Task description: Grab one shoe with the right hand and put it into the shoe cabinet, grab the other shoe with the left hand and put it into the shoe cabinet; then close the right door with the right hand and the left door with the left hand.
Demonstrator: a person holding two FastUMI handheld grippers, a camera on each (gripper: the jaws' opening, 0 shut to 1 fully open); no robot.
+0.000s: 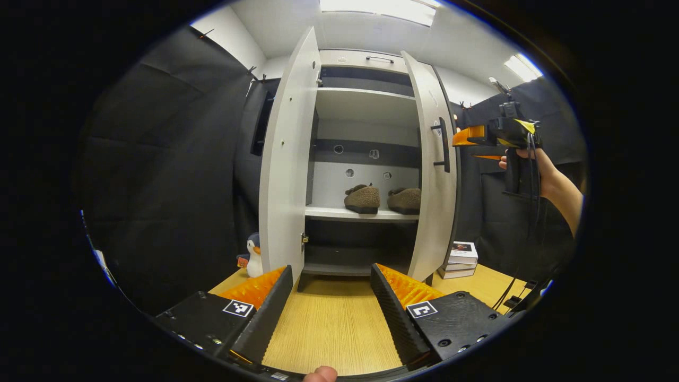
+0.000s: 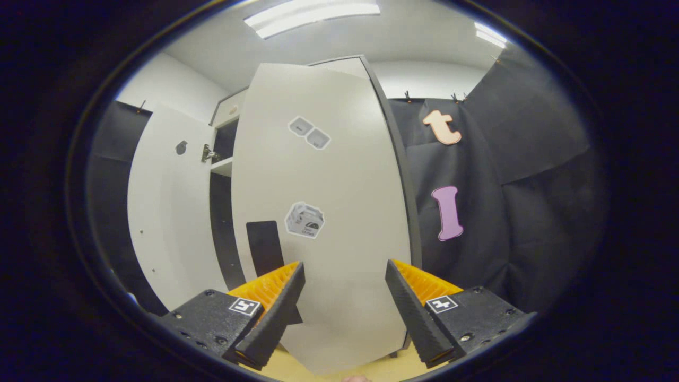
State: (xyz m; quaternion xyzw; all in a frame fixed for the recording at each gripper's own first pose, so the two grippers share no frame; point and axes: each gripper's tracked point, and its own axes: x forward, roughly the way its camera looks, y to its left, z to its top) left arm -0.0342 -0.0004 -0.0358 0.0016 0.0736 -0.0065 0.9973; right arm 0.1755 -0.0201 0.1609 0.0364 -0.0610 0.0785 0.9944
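Note:
The white shoe cabinet (image 1: 366, 106) stands with both doors open. Two brown fuzzy shoes, one (image 1: 363, 198) beside the other (image 1: 405, 200), rest side by side on its middle shelf (image 1: 339, 214). My left gripper (image 1: 331, 270) is open and empty, low in front of the cabinet and well back from it. A hand holds my right gripper (image 1: 467, 139) up against the outer face of the right door (image 1: 432, 175), just right of its black handle (image 1: 443, 144). In the right gripper view, that gripper (image 2: 345, 265) is open, with the right door (image 2: 323, 212) close ahead and its handle (image 2: 265, 249) to the left. The left door (image 1: 284, 159) swings wide.
A penguin plush toy (image 1: 253, 254) sits at the foot of the left door. A stack of flat boxes (image 1: 460, 260) lies right of the cabinet. The wooden surface (image 1: 334, 329) runs up to the cabinet base. Black cloth walls close in on both sides.

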